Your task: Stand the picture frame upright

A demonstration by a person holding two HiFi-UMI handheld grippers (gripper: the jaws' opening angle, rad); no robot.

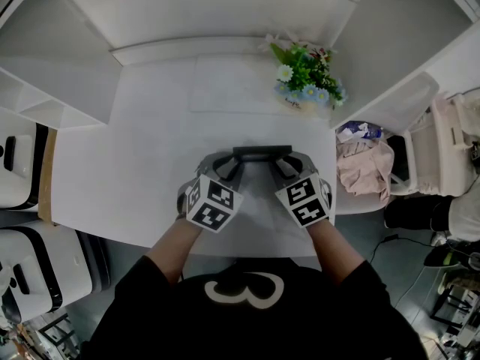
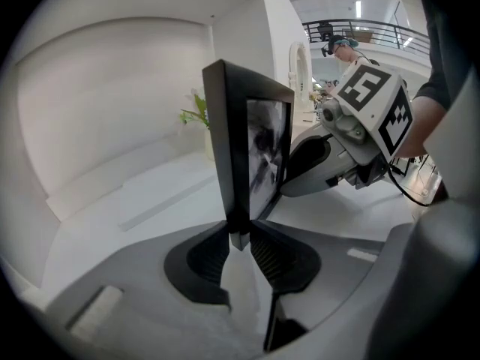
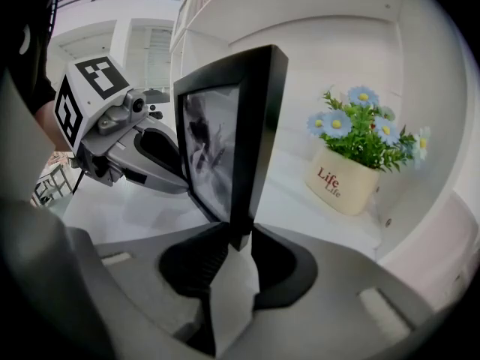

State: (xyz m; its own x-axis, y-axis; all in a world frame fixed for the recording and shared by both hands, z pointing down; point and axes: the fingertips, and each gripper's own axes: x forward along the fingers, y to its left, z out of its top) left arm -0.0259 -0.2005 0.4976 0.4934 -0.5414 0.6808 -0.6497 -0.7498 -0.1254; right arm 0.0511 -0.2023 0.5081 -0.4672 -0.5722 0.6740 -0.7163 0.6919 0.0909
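A black picture frame (image 1: pixel 261 153) stands on edge on the white table (image 1: pixel 150 163), seen from above as a dark bar between my two grippers. My left gripper (image 1: pixel 227 169) is shut on its left edge, and in the left gripper view the frame (image 2: pixel 247 141) rises upright out of the jaws (image 2: pixel 238 237). My right gripper (image 1: pixel 288 168) is shut on the frame's right edge. In the right gripper view the frame (image 3: pixel 234 137) stands in the jaws (image 3: pixel 240 238), slightly tilted, with the left gripper (image 3: pixel 112 137) beyond it. The glass shows a dark picture.
A cream pot of blue and white flowers (image 1: pixel 306 77) (image 3: pixel 346 172) stands at the table's back right corner. White shelving (image 1: pixel 30 103) borders the left side. A chair with pinkish cloth (image 1: pixel 364 167) sits past the table's right edge. A white wall closes the back.
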